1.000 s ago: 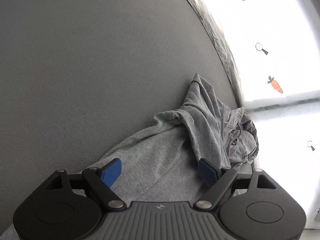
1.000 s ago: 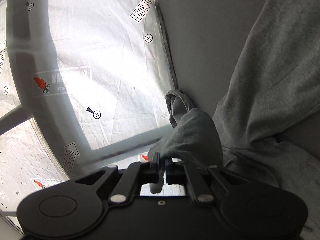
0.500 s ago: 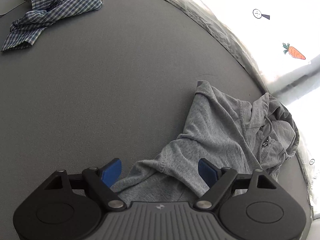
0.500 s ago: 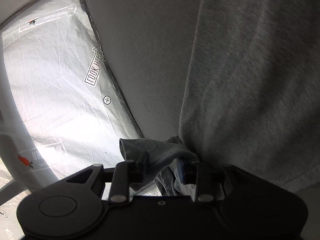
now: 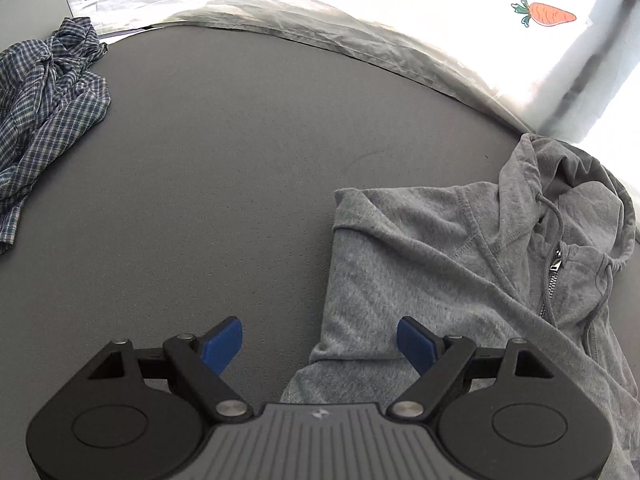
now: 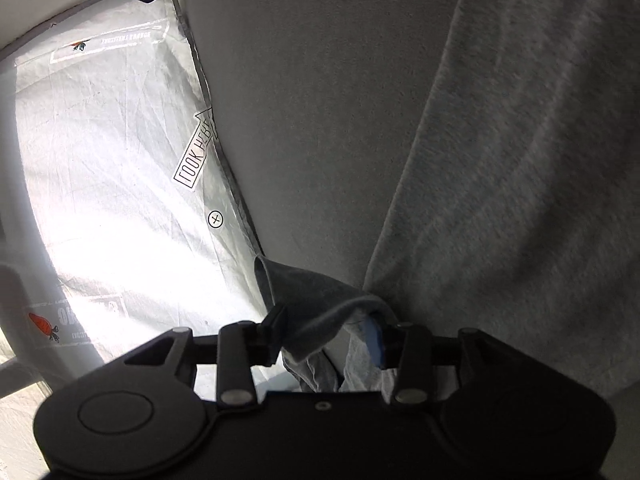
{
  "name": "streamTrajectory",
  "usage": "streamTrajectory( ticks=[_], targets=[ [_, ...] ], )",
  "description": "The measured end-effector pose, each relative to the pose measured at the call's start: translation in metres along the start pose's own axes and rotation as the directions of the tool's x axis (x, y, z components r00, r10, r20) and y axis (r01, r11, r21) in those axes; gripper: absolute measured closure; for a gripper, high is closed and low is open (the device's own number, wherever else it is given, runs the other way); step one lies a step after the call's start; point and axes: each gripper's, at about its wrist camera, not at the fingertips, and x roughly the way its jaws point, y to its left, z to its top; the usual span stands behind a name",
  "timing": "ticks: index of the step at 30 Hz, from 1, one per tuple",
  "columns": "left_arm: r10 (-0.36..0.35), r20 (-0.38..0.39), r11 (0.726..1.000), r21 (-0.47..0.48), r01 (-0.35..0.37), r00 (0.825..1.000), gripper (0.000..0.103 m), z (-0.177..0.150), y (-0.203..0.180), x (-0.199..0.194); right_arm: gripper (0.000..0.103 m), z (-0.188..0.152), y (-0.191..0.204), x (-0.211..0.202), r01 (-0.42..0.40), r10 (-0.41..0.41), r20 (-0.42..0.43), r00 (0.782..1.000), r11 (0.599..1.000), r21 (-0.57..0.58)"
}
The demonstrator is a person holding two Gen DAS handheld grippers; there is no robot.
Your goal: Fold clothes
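Hoodie point(image 5: 460, 280) flatter at table point(image 5: 240, 180) right edge than before; right gripper point(image 6: 328, 332) released cuff, jaws parted; left gripper point(image 5: 320, 340) wide, empty; hem cut off.

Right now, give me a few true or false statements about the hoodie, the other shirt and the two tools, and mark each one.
1. The left tool is open, holding nothing. True.
2. The grey hoodie is buttoned, with no zipper. False: a metal zipper runs down its front.
3. A plaid shirt lies crumpled on the grey table, apart from the hoodie. True.
4. The right tool is clamped shut on the plaid shirt. False: its fingers stand apart, with grey hoodie fabric draped between them.
5. The plaid shirt is neatly folded. False: it lies bunched.
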Motion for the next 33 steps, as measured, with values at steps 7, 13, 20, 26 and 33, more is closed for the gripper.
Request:
streamTrajectory(
  ticks=[7,13,20,26,33],
  targets=[
    [0.045,-0.018,0.997,0.061,-0.044,0.999,0.013,-0.007,-0.007,0.014,0.059,0.021,0.011,-0.023,0.060,-0.047,0.122,0.991,0.993,-0.105],
    [0.081,0.017,0.991,0.106,-0.082,0.997,0.004,-0.011,-0.012,0.014,0.058,0.003,0.057,-0.021,0.328,-0.214,0.266,0.940,0.780,-0.533],
    [0.084,0.043,0.990,0.108,-0.088,0.996,0.000,-0.014,-0.010,0.014,0.057,-0.046,0.066,0.020,0.456,-0.286,0.367,0.885,0.381,-0.804],
    [0.092,0.071,0.982,0.160,-0.102,0.993,0.000,-0.016,-0.016,0.013,0.053,-0.071,0.059,0.042,0.484,-0.300,0.416,0.858,0.204,-0.851],
    [0.105,0.075,0.978,0.170,-0.117,0.992,0.000,-0.015,-0.019,0.013,0.084,-0.084,0.056,0.036,0.486,-0.297,0.451,0.842,0.055,-0.872]
  ],
)
